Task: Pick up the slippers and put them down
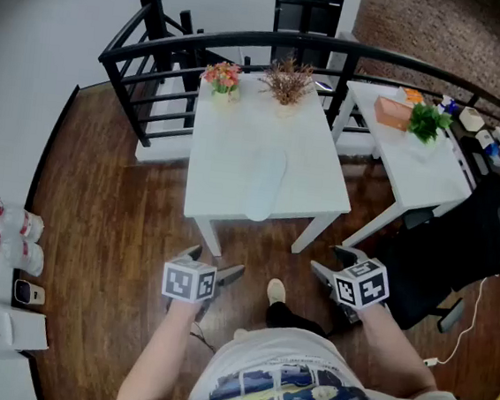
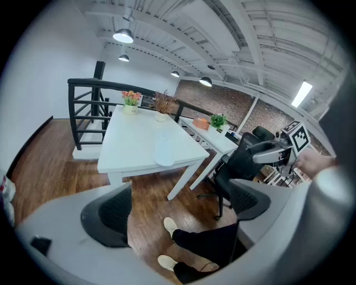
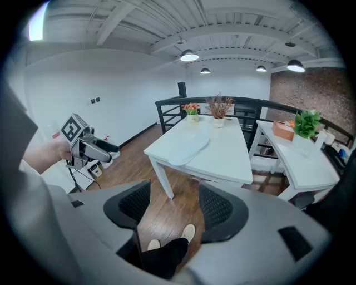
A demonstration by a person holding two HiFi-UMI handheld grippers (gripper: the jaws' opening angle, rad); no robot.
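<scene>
No legible text, label, brand, number or sign in the head view or either gripper view.

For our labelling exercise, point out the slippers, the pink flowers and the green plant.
slippers (image 1: 265, 183): head view, middle of the top surface.
pink flowers (image 1: 221, 75): head view, on the blossoms.
green plant (image 1: 428, 122): head view, on the leaves.

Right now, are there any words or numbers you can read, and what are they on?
No text here is readable.
Bottles: red labels, too small to read.
Orange box: too blurred to read.
Marker cubes: black-and-white square patterns, no letters.
</scene>
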